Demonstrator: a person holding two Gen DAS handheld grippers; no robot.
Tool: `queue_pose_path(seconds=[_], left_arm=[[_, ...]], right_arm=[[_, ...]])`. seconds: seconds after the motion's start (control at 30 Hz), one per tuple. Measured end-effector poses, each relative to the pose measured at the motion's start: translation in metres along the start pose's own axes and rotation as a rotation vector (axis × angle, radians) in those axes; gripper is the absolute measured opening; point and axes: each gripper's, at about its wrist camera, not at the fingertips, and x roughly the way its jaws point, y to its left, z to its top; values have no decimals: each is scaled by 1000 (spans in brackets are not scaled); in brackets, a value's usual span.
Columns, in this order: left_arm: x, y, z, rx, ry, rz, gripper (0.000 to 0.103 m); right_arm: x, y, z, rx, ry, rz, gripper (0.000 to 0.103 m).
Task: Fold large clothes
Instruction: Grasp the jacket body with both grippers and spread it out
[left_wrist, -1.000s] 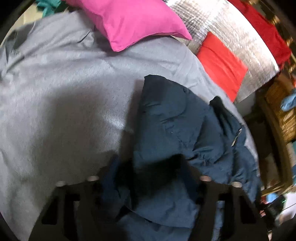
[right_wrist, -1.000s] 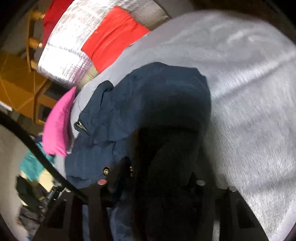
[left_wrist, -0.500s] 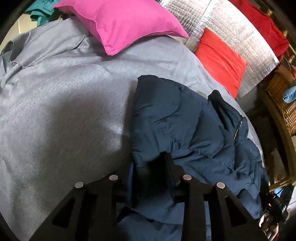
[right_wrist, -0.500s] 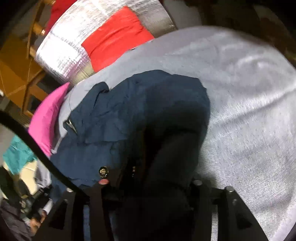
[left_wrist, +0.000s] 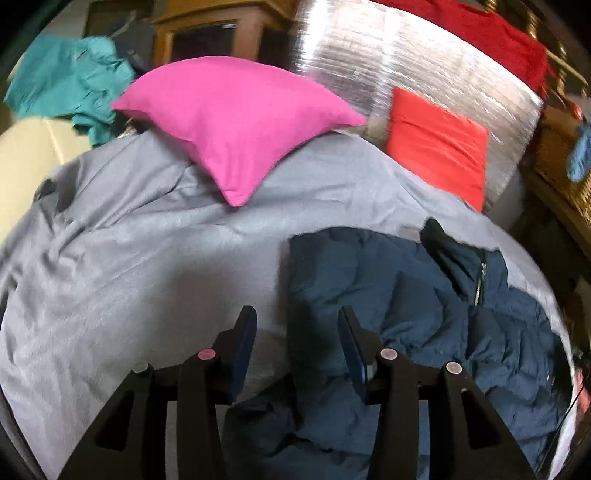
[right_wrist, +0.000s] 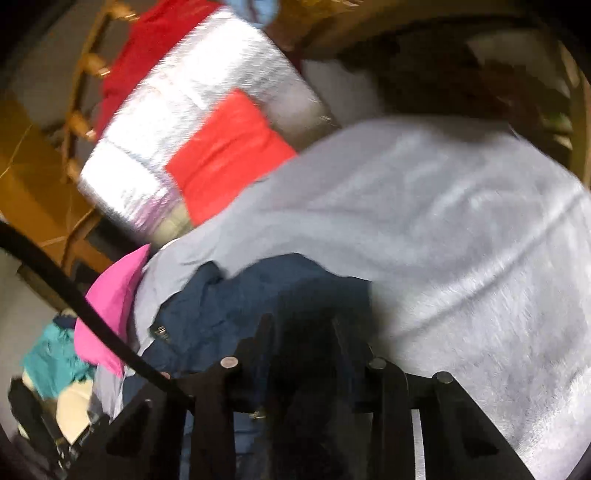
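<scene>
1. A wide grey bedsheet covers the bed; a navy padded jacket lies bunched on its right part in the left wrist view.
2. A silver quilted foil mat stands behind the bed with a red square cushion leaning on it, and a bright pink pillow rests on the sheet's far edge.
3. A woven wicker basket at the right edge is cut off; its contents are unclear.
4. The left gripper has just been opening; its jaws stand apart above the jacket's edge, pinching nothing.
5. The right gripper has just been closing; dark jacket cloth sits between its fingers, but blur and shadow hide whether they grip.
</scene>
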Motion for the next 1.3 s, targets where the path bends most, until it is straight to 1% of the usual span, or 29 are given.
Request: queue_pose_path(seconds=[0.07, 0.1, 0.17, 0.2, 0.23, 0.3, 0.33, 0.4, 0.43, 0.5, 0.57, 0.63, 0.73, 0.83, 0.87, 0.9, 0.93, 0.97, 1.07, 1.1, 1.17, 1.23, 1.3], left_arm=[[11, -7, -4, 29, 39, 5, 47], [16, -8, -7, 38, 61, 9, 47], [34, -11, -16, 71, 153, 52, 48], [43, -11, -19, 76, 184, 61, 53], [46, -9, -21, 64, 184, 57, 55], [45, -5, -20, 37, 189, 48, 55], [41, -5, -17, 32, 186, 46, 55], [29, -8, -14, 36, 148, 49, 55], [19, -12, -13, 49, 115, 44, 55], [4, -24, -11, 72, 63, 14, 55], [-9, -39, -11, 99, 21, -34, 55], [-15, -59, -15, 138, 3, -94, 55], [-11, -84, -24, 183, 27, -137, 55], [5, -101, -35, 210, 83, -140, 55], [11, -106, -40, 218, 113, -129, 55], [20, -109, -45, 229, 146, -103, 57], [27, -108, -47, 240, 164, -84, 58], [30, -109, -50, 250, 169, -77, 58], [33, -114, -53, 302, 173, -51, 59], [33, -113, -52, 299, 176, -54, 59], [30, -109, -50, 269, 185, -71, 59], [23, -105, -45, 232, 183, -93, 58], [13, -98, -32, 211, 127, -94, 58]], right_arm=[[1, 12, -4, -52, 20, 16, 34], [6, 17, -9, -73, 48, 3, 34], [24, 17, -18, -85, 130, -47, 34], [36, 13, -23, -84, 187, -90, 34], [47, 7, -29, -73, 229, -111, 34], [42, 5, -31, -68, 220, -110, 34], [35, 7, -29, -67, 207, -109, 36], [16, 14, -28, -77, 153, -66, 36], [8, 19, -28, -95, 131, -49, 36], [-7, 34, -35, -146, 93, 3, 36], [-15, 48, -44, -177, 103, 72, 36], [-10, 66, -57, -216, 145, 117, 36], [4, 95, -83, -295, 215, 137, 36], [21, 106, -101, -315, 282, 143, 35], [25, 107, -106, -320, 295, 126, 36], [31, 105, -109, -321, 311, 102, 34], [37, 102, -111, -312, 329, 88, 35], [40, 98, -111, -294, 341, 94, 35], [43, 94, -111, -276, 357, 104, 34], [46, 94, -110, -278, 362, 106, 34], [43, 92, -105, -266, 358, 126, 34], [41, 91, -96, -226, 332, 173, 36], [38, 94, -87, -208, 299, 199, 35]])
